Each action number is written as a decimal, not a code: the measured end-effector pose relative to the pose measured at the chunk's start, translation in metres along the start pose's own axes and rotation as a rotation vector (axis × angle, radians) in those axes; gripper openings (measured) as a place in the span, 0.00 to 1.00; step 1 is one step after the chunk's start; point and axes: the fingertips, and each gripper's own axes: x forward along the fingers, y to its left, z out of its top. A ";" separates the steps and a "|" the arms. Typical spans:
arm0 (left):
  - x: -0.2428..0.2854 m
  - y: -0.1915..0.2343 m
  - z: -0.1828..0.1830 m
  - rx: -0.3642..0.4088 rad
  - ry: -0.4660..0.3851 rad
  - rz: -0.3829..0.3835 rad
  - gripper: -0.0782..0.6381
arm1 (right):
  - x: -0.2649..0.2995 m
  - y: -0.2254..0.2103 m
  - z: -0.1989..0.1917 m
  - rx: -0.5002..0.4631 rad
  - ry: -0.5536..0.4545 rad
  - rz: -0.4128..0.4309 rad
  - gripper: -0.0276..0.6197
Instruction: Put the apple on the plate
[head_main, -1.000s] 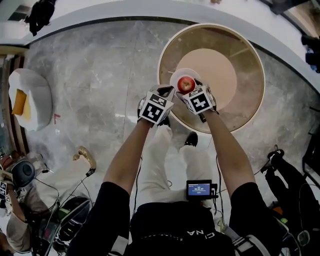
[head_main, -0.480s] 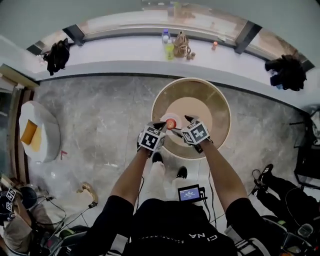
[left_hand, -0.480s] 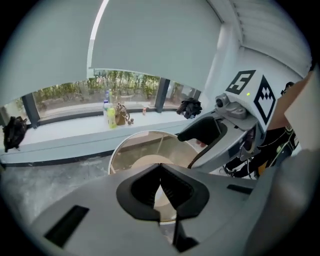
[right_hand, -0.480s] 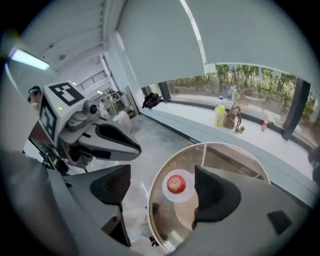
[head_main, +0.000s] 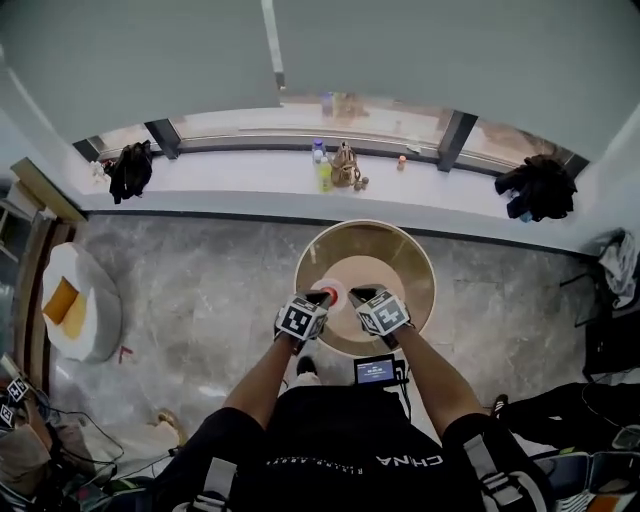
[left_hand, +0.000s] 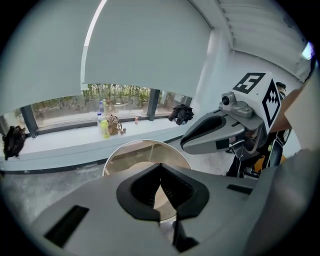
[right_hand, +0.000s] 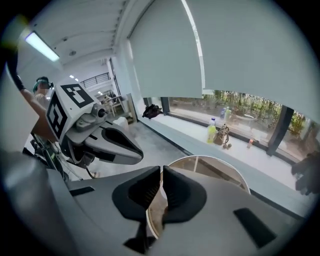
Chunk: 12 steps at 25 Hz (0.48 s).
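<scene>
A red apple (head_main: 329, 296) rests on a small white plate (head_main: 338, 288) at the near left of the round wooden table (head_main: 400, 262). Both grippers are held side by side well above the table's near edge. My left gripper (head_main: 319, 300) has its jaws together and holds nothing; in the left gripper view (left_hand: 160, 167) its pads meet over the table (left_hand: 131, 152). My right gripper (head_main: 358, 294) is also shut and empty, with only a thin slit between its pads (right_hand: 161, 175). Each gripper shows in the other's view: the right (left_hand: 220, 132) and the left (right_hand: 107, 140).
A long window sill carries bottles (head_main: 322, 170) and a small bag (head_main: 345, 165), with dark clothing at both ends (head_main: 131, 168) (head_main: 535, 186). A white round seat with an orange cushion (head_main: 78, 300) stands at the left. A small screen (head_main: 375, 371) hangs at my waist.
Both grippers and the head camera have risen far above the table, which now looks much smaller. The apple stays on the plate, no longer between the grippers.
</scene>
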 end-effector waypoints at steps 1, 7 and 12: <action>-0.002 0.001 -0.001 0.005 0.001 0.002 0.13 | -0.002 0.002 0.003 -0.006 -0.001 0.001 0.11; -0.021 0.002 0.012 0.016 -0.032 0.038 0.13 | -0.018 0.006 0.018 0.003 -0.039 0.002 0.10; -0.026 -0.022 0.009 0.036 -0.023 0.054 0.13 | -0.036 0.019 0.015 -0.025 -0.048 0.028 0.10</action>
